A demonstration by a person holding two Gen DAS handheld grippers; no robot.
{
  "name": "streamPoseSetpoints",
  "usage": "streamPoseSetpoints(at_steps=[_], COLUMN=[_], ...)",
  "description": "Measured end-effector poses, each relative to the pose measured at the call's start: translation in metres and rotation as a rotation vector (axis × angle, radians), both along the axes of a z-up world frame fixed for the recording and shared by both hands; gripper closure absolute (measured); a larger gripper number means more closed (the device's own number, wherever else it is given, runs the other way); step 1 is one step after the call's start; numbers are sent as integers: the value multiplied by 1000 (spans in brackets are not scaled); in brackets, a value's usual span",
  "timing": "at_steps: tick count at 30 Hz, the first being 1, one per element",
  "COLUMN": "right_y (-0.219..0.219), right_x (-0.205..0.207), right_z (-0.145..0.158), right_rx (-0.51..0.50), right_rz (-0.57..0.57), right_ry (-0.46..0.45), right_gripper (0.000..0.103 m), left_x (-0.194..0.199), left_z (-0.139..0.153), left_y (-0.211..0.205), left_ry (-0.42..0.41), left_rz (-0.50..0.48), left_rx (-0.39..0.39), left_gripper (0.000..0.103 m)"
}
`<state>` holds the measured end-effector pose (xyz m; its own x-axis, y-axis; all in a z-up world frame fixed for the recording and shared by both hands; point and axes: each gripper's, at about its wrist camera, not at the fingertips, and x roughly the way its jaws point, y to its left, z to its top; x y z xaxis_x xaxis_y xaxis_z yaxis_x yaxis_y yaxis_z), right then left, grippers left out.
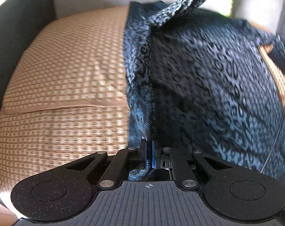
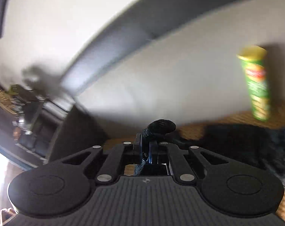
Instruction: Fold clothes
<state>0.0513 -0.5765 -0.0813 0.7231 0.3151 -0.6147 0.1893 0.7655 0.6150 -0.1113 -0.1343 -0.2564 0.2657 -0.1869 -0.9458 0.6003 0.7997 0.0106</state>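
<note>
Garment (image 1: 208,79) pinched by left gripper (image 1: 147,146) and right gripper (image 2: 146,143).

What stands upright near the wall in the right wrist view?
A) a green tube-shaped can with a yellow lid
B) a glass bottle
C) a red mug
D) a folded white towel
A: a green can with a yellow lid stands upright on the woven mat near the pale wall, beyond the dark patterned garment; no mug, towel or bottle shows.
</note>
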Motion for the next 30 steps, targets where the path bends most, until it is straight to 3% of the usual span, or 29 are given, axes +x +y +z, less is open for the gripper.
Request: streamPoseSetpoints(at_steps=[4, 8, 10, 12, 14, 16, 17, 19, 24, 27, 30], right_y=[-23, -31, -31, -32, -32, -31, -26, -14, 42, 90, 147], right_x=[-21, -35, -39, -42, -45, -48, -51, -60, -103, -136, -168], right_z=[-51, -93, -105, -116, -124, -129, -126, -120, -93, -93, -110], right_rx=[-19, -35, -43, -58, -88, -134, -175, -244, -286, -188, -80], right_rz=[-62, -90, -104, -119, -132, -143, -146, -137, 33, 181, 298], right_ry=[114, 194, 230, 268, 321, 366, 363, 339, 121, 86, 158], right_gripper=[96, 96, 96, 93, 85, 70, 59, 58, 55, 49, 49], left_x=[-5, -10, -12, -14, -20, -25, -27, -29, -30, -28, -30], left_z=[-13, -11, -3, 6, 16, 25, 26, 26, 5, -8, -15], left_y=[-13, -11, -4, 8, 22, 40, 50, 68, 88, 88, 83], left_ry=[63, 95, 109, 119, 108, 83, 66, 38, -22, -25, -23], left_rz=[-57, -51, -38, -10, 24, 63, 86, 122, 103, 45, -36], left_rx=[32, 39, 17, -1, -5, 10, 27, 64, 160, 183, 159], left_gripper=[76, 71, 56, 52, 52, 51, 51, 50, 50, 50, 50])
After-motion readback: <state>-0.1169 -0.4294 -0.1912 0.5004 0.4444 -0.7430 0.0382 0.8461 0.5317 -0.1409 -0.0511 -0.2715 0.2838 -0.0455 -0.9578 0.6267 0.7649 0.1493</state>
